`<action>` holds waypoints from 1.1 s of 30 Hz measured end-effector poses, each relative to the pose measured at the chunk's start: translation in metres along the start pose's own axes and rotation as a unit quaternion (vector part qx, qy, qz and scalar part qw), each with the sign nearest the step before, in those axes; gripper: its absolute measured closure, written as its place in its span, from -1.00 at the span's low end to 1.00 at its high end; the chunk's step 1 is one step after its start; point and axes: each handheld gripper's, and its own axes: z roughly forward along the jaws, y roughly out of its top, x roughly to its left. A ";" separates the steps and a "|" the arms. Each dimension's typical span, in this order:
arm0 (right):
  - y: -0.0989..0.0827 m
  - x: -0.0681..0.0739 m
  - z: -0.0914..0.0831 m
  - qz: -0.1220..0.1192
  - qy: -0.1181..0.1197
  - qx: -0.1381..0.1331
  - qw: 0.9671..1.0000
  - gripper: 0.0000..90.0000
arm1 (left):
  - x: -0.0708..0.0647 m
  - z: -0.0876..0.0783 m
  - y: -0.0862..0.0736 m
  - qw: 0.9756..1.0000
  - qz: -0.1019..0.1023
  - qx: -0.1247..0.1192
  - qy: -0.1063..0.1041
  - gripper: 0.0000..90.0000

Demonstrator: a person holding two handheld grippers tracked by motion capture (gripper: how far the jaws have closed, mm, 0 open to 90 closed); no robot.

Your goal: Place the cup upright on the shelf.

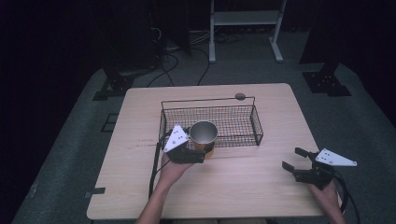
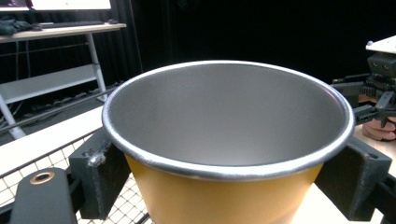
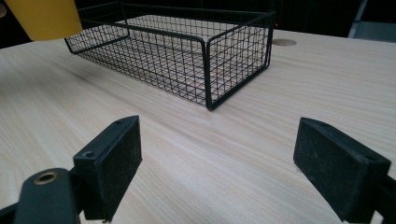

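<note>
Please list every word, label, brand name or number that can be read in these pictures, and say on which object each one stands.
There is no readable text. The yellow cup held by the left gripper is plain outside, with bare metal inside. The wire basket, the table and the right gripper carry no writing. The grey plate shows dark dots, not letters.

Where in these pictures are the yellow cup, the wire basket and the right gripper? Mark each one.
yellow cup (image 2: 224,200), left gripper view, on its yellow outer wall below the metal rim.
wire basket (image 3: 236,63), right gripper view, on its near mesh end wall.
right gripper (image 1: 295,159), high view, midway between its open fingers.
</note>
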 end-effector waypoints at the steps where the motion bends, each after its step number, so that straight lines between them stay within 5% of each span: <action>1: 0.000 0.000 0.000 0.000 0.000 0.000 1.000 -0.68 | 0.001 0.001 0.002 1.000 0.001 0.001 0.000 -0.70; 33: 0.000 0.000 0.000 0.002 0.001 -0.002 1.000 -0.68 | 0.039 0.031 0.038 1.000 -0.005 0.000 -0.012 -0.70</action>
